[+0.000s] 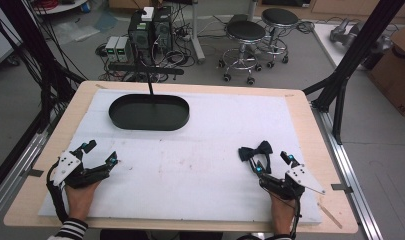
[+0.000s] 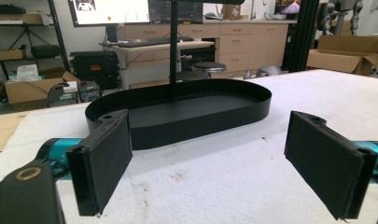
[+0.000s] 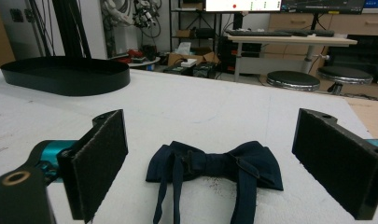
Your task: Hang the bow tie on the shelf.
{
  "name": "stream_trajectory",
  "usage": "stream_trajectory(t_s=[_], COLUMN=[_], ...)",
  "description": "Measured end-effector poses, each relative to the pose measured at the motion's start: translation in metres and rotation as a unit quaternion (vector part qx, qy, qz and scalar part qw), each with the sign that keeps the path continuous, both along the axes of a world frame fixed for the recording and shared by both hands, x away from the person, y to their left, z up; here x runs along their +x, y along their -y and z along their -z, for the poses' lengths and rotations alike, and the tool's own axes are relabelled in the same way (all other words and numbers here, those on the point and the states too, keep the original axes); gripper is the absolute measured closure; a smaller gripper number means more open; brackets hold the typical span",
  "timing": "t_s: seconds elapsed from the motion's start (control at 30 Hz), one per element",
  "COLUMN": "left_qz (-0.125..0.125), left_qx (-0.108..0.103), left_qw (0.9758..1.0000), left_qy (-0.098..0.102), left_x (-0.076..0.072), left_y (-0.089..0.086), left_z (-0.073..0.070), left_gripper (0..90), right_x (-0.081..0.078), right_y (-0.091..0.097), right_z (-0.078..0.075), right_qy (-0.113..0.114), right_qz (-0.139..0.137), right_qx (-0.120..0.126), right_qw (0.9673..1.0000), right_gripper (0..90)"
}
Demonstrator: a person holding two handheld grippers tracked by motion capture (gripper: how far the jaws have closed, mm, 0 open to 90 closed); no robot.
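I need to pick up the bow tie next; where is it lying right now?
In the high view the dark bow tie lies flat on the white mat's right side, just ahead of the open right gripper.

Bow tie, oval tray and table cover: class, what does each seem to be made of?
Bow tie: dark navy woven fabric, matte, with soft folds and loose straps. Oval tray: probably thin black-painted sheet metal, given its smooth, faintly sheened wall, though plastic is possible. Table cover: white foam-like or felt-like sheet, matte, slightly pitted and stained.
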State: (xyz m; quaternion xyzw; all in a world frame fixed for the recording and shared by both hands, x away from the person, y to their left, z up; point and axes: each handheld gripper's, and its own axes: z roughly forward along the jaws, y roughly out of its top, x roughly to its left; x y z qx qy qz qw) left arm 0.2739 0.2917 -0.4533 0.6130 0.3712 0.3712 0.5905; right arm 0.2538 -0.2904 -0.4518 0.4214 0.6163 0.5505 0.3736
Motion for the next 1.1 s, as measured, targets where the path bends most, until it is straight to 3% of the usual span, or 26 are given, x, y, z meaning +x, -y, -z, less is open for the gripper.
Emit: stream_trajectory(t_s=[0.9, 1.1], left_qz=[-0.002, -0.001], left_qx=[-0.006, -0.01], left_qw=[1.0, 0.9999], left_qy=[0.001, 0.0], left_x=[-0.0003, -0.0001], left_y=[-0.0016, -0.0021], left_z=[0.0002, 0.0002], left_gripper=[15.3, 15.3], right_x=[0.0001, 0.0022], right_y=[0.0011, 0.0004], right_z=[0.0, -0.001], right_qy=[0.002, -0.008], right_qz=[-0.001, -0.008], right_qx=[0.002, -0.003], right_qw=[1.0, 0.9999], right_gripper=[9.3, 9.3])
